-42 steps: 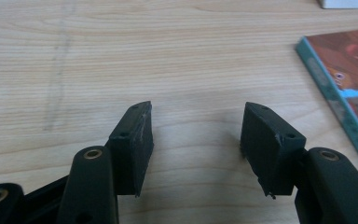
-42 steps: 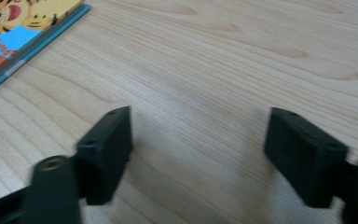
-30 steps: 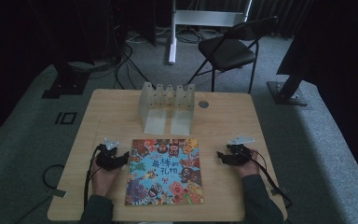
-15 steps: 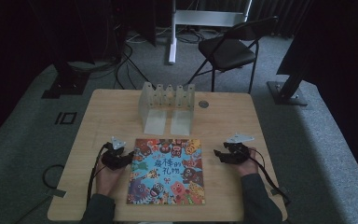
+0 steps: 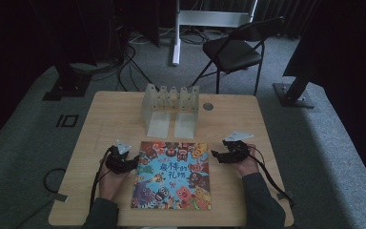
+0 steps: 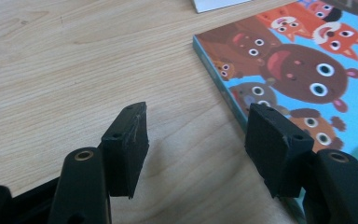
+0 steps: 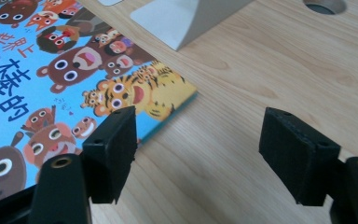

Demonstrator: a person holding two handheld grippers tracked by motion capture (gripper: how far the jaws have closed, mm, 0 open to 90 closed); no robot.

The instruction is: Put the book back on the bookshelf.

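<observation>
Tabletop (image 5: 109,114) of pale wood spreads under both my forearms, which come in from the near edge. On it, square in front of me, lies the picture book (image 5: 173,174), flat, cover up, bright with cartoon animals. Beyond the book stands a clear plastic rack (image 5: 171,107) with upright dividers, near the far edge.

My left hand rests on the table at the book's left side, knuckles up, with the left gripper (image 5: 132,162) pointing toward the book's upper left corner. In the left gripper view its jaws have just been opening and stand about halfway apart; one hangs over bare wood, the other over the book's (image 6: 307,70) edge, and neither pad presses on anything.

My right hand sits well off the book's right edge, wrist slightly raised, with the right gripper (image 5: 217,155) aimed leftward at the book's upper right corner. Its jaws have just been opening too and now gape wide; the book's (image 7: 74,70) corner lies just ahead of the left jaw, ungripped.
</observation>
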